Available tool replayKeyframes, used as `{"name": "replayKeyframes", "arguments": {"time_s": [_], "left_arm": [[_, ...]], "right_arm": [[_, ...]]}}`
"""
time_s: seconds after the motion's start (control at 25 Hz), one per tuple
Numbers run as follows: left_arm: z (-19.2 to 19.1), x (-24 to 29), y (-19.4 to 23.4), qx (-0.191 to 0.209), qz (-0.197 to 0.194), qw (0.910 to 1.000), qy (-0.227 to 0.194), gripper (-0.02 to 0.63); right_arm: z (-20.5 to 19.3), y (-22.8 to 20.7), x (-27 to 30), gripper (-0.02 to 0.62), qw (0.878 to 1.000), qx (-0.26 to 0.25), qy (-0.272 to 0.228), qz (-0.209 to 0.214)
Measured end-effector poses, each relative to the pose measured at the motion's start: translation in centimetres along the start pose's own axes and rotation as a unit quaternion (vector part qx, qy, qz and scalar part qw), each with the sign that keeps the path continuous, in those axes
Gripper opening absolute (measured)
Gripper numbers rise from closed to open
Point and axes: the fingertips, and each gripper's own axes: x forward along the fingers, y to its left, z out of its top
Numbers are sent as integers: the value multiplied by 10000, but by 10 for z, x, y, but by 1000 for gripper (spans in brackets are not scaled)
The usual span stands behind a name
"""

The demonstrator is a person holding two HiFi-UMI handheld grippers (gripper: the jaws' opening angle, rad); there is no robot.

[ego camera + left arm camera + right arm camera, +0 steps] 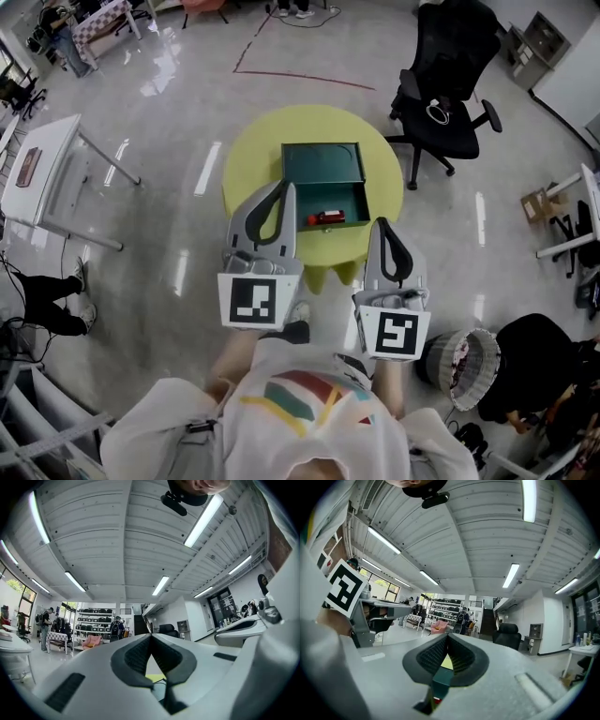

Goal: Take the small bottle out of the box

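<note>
A dark green box (323, 186) lies open on the round yellow table (253, 159), lid flat toward the far side. Inside its near tray rests the small red bottle (325, 218) on its side. My left gripper (286, 185) is raised over the table's near left, its tips at the box's left edge, jaws shut and empty. My right gripper (382, 223) hangs at the near right of the table, also shut and empty. In both gripper views the jaws point up toward the room; through the right one's gap a sliver of the green box (441, 681) and the red bottle (436, 699) shows.
A black office chair (448, 84) stands behind the table at the right. A white desk (42, 169) is to the left, a wire bin (464, 366) near my right side. A person's leg (42, 300) shows at the left edge.
</note>
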Motion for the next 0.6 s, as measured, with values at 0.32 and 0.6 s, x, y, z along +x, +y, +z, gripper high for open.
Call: {"name": "replayKeyframes", "arguments": {"time_s": [0.32, 0.6], "left_arm": [[5, 34, 5, -1, -46, 10000, -31, 15], [18, 63, 9, 42, 185, 9996, -223, 14]], "right_arm": [[7, -11, 46, 5, 9998, 60, -90, 162], [15, -20, 70, 5, 9986, -13, -214, 486]]}}
